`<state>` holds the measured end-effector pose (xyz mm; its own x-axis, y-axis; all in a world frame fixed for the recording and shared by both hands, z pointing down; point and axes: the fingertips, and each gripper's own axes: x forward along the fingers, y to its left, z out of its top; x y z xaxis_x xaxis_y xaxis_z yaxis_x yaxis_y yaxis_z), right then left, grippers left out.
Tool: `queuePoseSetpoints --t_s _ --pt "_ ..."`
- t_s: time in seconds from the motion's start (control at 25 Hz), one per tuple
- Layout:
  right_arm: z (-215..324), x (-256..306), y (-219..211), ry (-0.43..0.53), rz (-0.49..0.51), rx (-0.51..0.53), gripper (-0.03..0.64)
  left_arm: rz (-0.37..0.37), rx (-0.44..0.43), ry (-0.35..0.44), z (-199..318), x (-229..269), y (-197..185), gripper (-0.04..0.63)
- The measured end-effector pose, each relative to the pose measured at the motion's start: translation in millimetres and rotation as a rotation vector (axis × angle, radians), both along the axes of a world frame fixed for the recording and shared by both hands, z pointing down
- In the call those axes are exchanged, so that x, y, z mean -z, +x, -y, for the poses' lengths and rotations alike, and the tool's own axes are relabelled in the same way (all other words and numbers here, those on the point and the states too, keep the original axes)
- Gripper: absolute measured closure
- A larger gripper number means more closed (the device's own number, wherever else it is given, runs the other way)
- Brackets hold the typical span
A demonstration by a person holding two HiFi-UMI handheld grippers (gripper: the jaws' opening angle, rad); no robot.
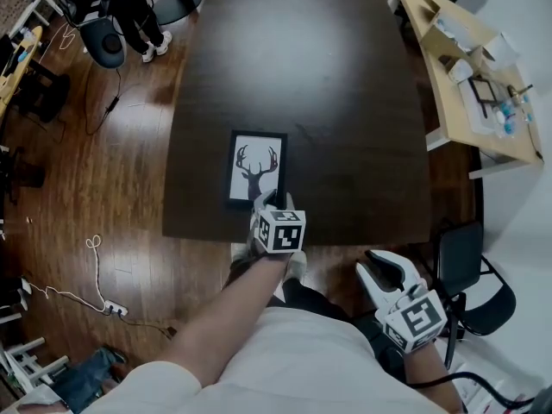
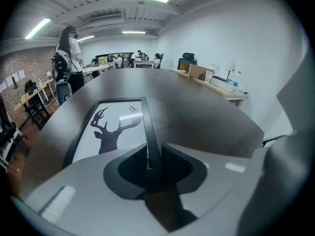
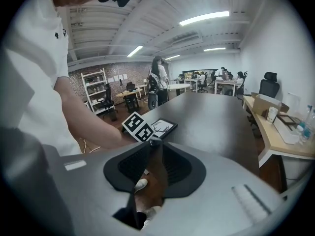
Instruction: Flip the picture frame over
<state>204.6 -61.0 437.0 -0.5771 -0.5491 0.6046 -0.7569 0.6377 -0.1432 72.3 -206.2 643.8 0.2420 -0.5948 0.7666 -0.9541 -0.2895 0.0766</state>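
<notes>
Picture frame (image 1: 255, 167): face-up on bench (image 1: 345, 102).
Left hand-held gripper (image 2: 150, 160): pinching the frame's rail, seen only in left gripper view.
Right hand-held gripper (image 3: 152, 144): pressed together.

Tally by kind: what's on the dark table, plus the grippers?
frame: 1, on the table
grippers: 2, left gripper shut on the frame's edge, right gripper short of the table
total: 3

Dark matt wooden table (image 1: 345, 102), smooth black picture frame (image 1: 256, 169) with reflective glazing, glossy wood floor (image 1: 112, 188)
</notes>
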Motion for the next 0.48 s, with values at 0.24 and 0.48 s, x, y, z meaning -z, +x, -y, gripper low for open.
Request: queuePoseSetpoints --t_s 0.24,0.48 --pt "4 -2 0 -0.006 -0.001 0.008 0.529 -0.123 0.087 -0.059 1 3 -1 0.535" --pt "11 -1 -6 0.006 0.000 0.017 0.529 -0.234 0.080 -0.076 -4 22 0 0.535"
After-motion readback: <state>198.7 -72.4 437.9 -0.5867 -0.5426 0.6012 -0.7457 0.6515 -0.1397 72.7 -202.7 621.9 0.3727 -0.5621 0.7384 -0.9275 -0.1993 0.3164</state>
